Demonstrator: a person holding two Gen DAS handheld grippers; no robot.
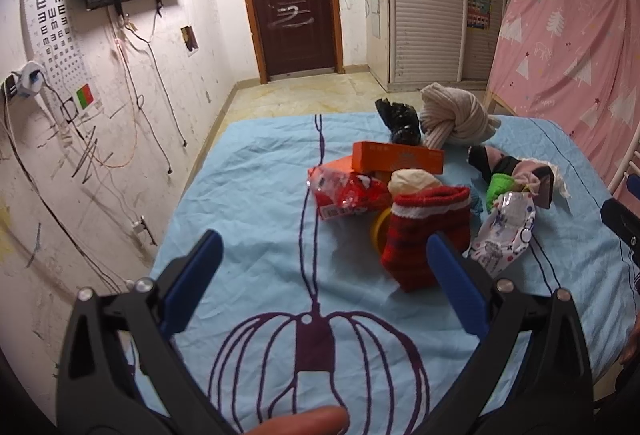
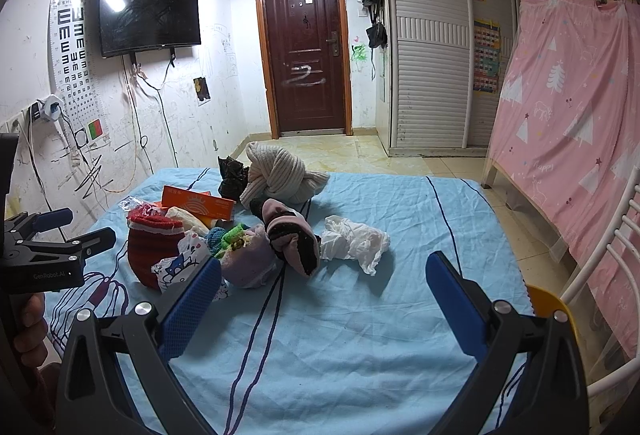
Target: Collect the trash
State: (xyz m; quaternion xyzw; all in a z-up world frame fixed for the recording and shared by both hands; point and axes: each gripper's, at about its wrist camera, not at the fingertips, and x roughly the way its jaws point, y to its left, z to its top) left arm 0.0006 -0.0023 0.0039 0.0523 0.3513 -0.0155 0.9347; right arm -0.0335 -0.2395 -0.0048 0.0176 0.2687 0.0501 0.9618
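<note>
Trash and laundry all piled together on the blue sheet [image 2: 360,315] of the bed. Left claw [image 1: 320,255] is spread wide and holding nothing, hovering just short of a red knit sock [image 1: 424,235], with a crinkly red wrapper [image 1: 348,193] and an orange box [image 1: 398,157] behind it. Right claw [image 2: 323,277] is wide too, also empty, with a crumpled white tissue [image 2: 354,241] lying by itself beside the sock heap, between its fingers in view.

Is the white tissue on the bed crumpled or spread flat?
Crumpled. The white tissue sits bunched with many folds on the blue sheet, beside the clothes pile.
</note>
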